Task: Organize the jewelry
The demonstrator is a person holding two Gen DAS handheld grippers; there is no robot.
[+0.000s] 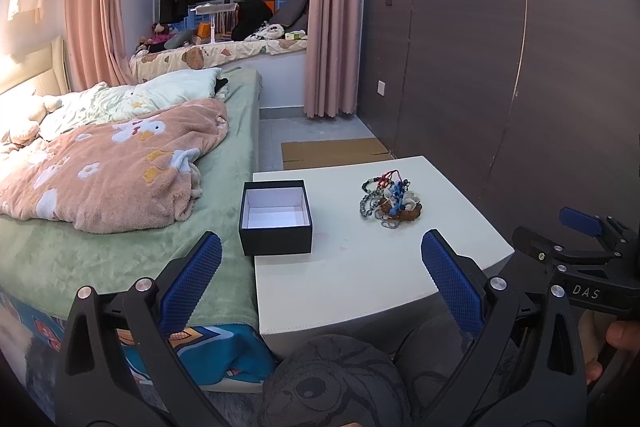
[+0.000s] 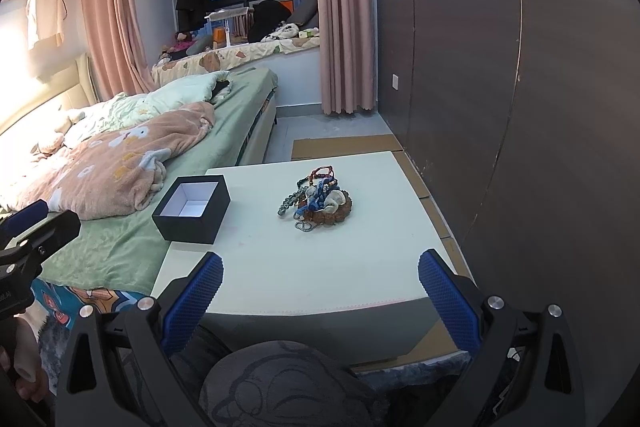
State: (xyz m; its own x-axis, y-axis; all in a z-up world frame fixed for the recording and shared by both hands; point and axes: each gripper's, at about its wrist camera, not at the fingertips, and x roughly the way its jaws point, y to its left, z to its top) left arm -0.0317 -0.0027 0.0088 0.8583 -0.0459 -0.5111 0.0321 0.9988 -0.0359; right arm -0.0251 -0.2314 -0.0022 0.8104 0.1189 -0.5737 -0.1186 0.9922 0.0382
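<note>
Knee [image 1: 336, 379] in patterned grey fabric sits closest, under both cameras. Left gripper [image 1: 320, 267] spread wide, holding nothing, hanging over the near edge of the white table [image 1: 360, 279]. Right gripper [image 2: 320, 287] also spread wide, nothing between the pads. Jewelry pile [image 2: 318, 199] lies tangled mid-table. Black box [image 2: 192, 209], lid off, white inside, sits on the table's left edge beside the bed [image 2: 120, 247], well apart from the pile.

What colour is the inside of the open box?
White inside the black box; clearest in the left wrist view.
</note>
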